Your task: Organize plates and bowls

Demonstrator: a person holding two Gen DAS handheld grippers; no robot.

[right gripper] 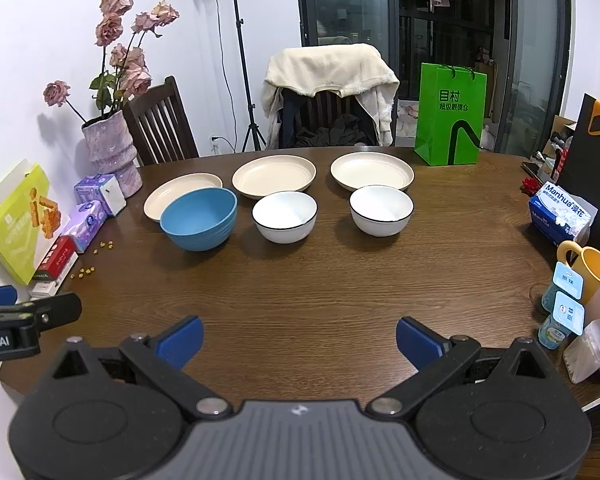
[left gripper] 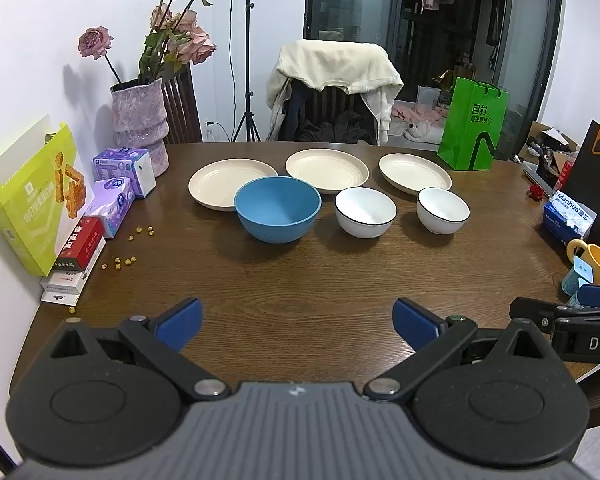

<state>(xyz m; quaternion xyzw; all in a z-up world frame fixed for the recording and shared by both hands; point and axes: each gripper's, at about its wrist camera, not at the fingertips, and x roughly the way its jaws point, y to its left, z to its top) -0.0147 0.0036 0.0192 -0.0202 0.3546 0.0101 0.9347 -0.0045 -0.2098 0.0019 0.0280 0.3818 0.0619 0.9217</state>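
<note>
On the brown worktop (left gripper: 300, 280), three cream plates sit in a back row: left plate (left gripper: 231, 189), middle plate (left gripper: 326, 170), right plate (left gripper: 415, 172). In front of them stand a blue bowl (left gripper: 278, 208) and two white bowls (left gripper: 365, 211) (left gripper: 443, 210). The blue bowl overlaps the near edge of the left plate.

Both tools hover at the near edge, well apart from the dishes. The left claw (left gripper: 298, 326) is spread wide and empty; the right claw (right gripper: 300, 340) likewise.

Judged from this layout, no stacking has begun. The next move likely calls for a reach forward to a plate or bowl rim, then a grip on it.

Obstacles: tissue packs (left gripper: 118, 196) and boxes (left gripper: 36, 200) at left; a yellow mug (right gripper: 588, 268) and small bottles (right gripper: 560, 308) at right. The central path is unobstructed.
</note>
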